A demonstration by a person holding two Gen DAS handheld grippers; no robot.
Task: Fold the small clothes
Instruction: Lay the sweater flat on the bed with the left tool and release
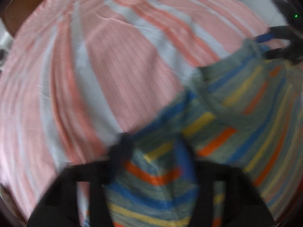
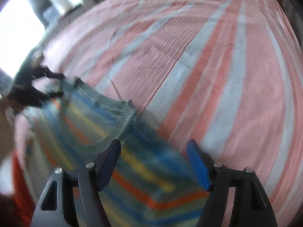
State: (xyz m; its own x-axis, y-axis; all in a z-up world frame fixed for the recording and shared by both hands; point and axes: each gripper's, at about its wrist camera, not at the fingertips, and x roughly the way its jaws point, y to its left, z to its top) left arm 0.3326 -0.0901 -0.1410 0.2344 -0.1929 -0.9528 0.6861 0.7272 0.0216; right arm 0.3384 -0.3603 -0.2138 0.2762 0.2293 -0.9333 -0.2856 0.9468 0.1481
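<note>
On a bed covered with a pink-and-white striped sheet [image 2: 217,71], a small grey garment [image 2: 98,117] banded in blue, yellow and orange lay partly spread, stretched between two handheld grippers. The left gripper [image 1: 151,162] was seen in its own camera with cloth bunched up between its black fingers; the frame was blurred, but the jaws appeared closed on a fold of the garment near its edge. In the right wrist view the same tool showed as a dark shape at the far left, at the garment's far corner. The right gripper [image 2: 153,162] sat low over the near end of the cloth with its blue-padded jaws spread wide — fabric lay between and beneath them, though the pads were not pressing on it. From the left wrist view, that gripper appeared at the upper right, at the garment's other corner. Both pictures were smeared by motion — fine detail of the fabric's seams could not be made out.
</note>
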